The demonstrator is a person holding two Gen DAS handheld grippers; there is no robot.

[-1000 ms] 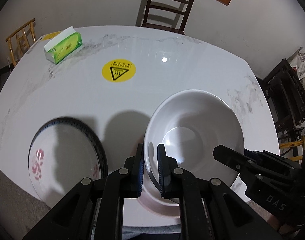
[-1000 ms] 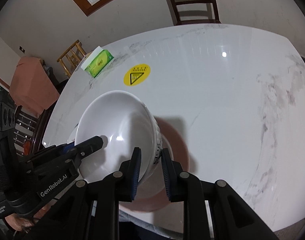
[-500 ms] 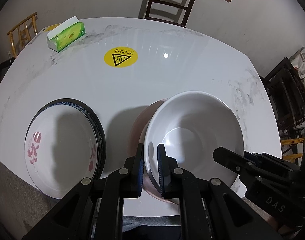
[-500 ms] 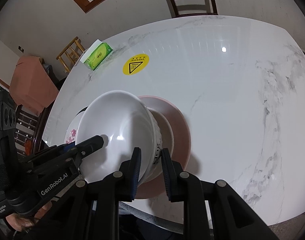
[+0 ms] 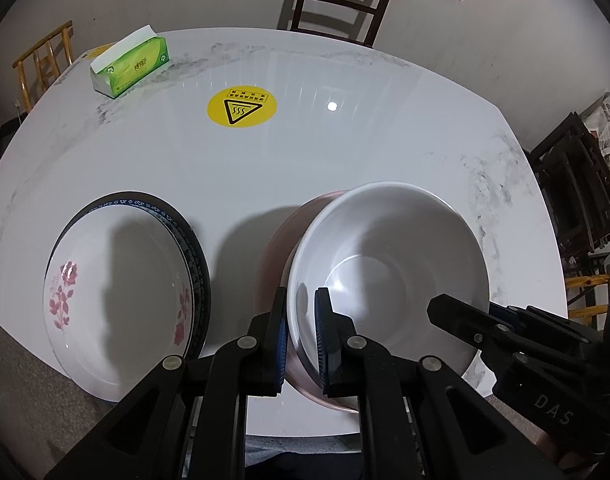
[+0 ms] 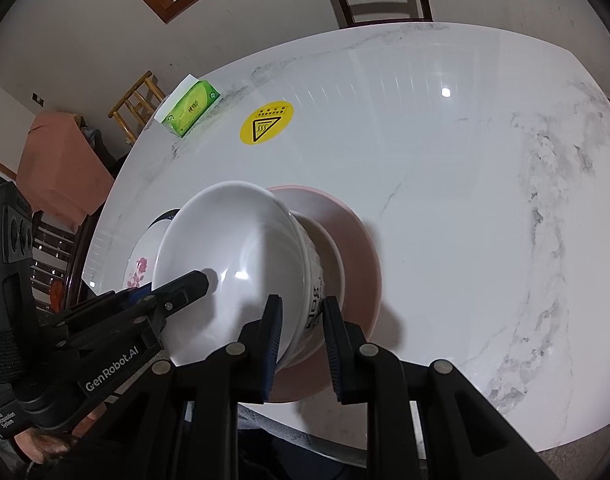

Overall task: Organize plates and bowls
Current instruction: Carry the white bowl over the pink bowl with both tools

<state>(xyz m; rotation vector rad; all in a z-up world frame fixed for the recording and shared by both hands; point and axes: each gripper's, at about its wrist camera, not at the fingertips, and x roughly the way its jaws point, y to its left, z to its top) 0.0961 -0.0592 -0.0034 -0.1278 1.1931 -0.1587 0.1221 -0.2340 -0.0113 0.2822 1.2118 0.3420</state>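
White bowl (image 5: pixel 389 272) pinched at opposite rims by left gripper (image 5: pixel 301 334) and right gripper (image 6: pixel 301 344).

White bowl (image 5: pixel 389 264): plain glossy white inside, black characters printed on its outer wall. Plate (image 6: pixel 357 248) beneath it: pink. Floral plate (image 5: pixel 117 304): white with pink-red flower sprays. Rimmed plate (image 5: pixel 193 256) under that: dark band with a pale repeating motif. Table (image 5: pixel 305 152): white marble, grey veining. Round sticker (image 5: pixel 241 108): yellow, black triangle. Tissue box (image 5: pixel 131 66): green and white.
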